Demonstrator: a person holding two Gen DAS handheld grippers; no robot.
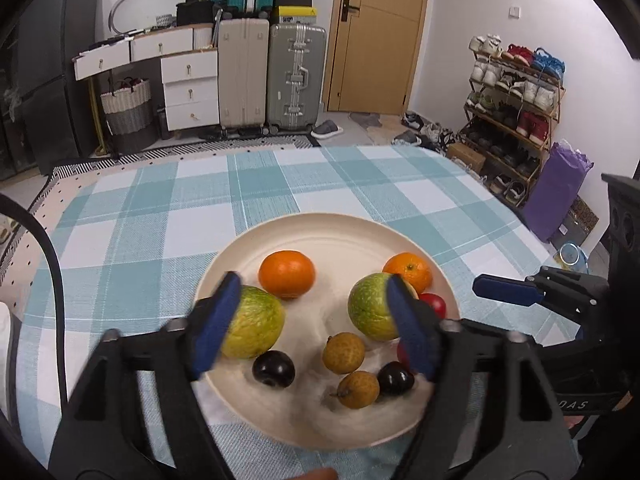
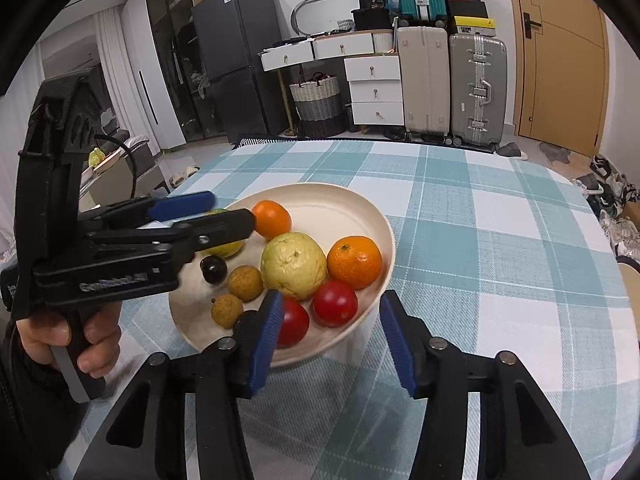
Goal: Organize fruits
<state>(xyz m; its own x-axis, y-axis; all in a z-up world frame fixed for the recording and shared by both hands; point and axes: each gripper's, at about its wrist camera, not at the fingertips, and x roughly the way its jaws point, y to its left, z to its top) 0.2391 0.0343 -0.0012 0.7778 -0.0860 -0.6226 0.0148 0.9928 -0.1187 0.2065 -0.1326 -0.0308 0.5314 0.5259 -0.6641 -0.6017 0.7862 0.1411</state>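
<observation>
Left gripper (image 1: 314,326) — fingers spread wide, tilted down, nothing gripped. Right gripper (image 2: 328,334) — fingers apart, tilted down, empty. Hand (image 2: 70,334) grips left handle.

Fruit-filled plate (image 2: 372,216) on checked tablecloth (image 2: 500,240)

Even, soft indoor light fills both views, with only faint shadows under the fruit on the round cream plate (image 1: 320,228). Fisheye bending darkens the corners. Around that plate, near blue gripper pads (image 1: 212,328) blur slightly.
</observation>
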